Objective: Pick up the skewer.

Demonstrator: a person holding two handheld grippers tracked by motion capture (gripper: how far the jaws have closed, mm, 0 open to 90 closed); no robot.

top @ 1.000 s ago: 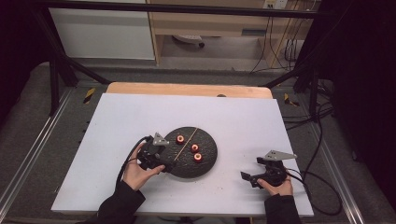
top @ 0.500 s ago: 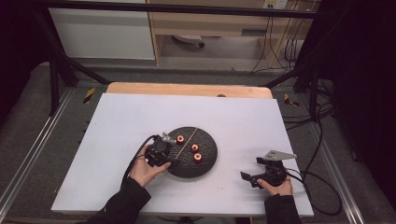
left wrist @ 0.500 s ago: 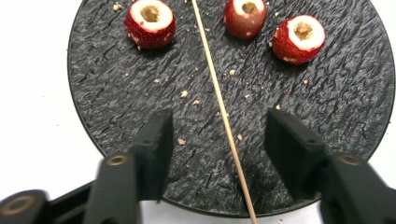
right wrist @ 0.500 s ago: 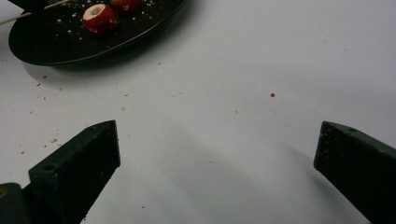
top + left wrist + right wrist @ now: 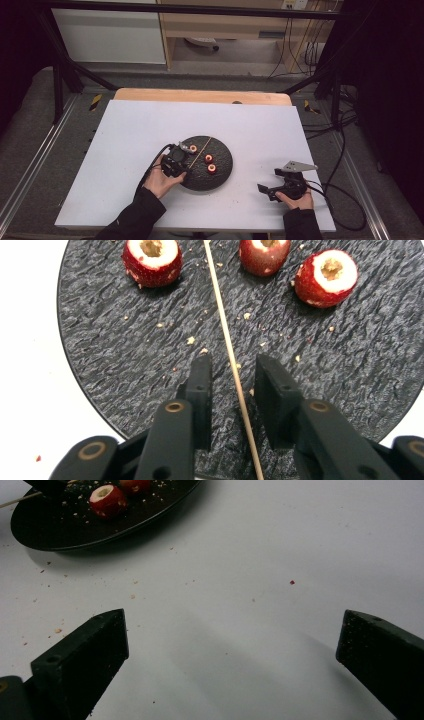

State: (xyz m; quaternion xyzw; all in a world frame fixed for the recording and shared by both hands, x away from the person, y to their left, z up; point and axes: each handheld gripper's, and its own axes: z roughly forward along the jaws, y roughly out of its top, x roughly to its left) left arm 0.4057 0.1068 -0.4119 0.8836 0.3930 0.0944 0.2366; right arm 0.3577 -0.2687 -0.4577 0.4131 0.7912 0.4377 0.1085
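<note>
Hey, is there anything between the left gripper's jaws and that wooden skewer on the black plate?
Nothing visible. The left gripper straddles the skewer, its jaws having just been closing with the stick in the gap, neither pad pressing it yet. Only crumbs lie on the black plate there; the three cored red fruits sit farther up.

bare white table around plate, three strawberries beyond skewer
</note>
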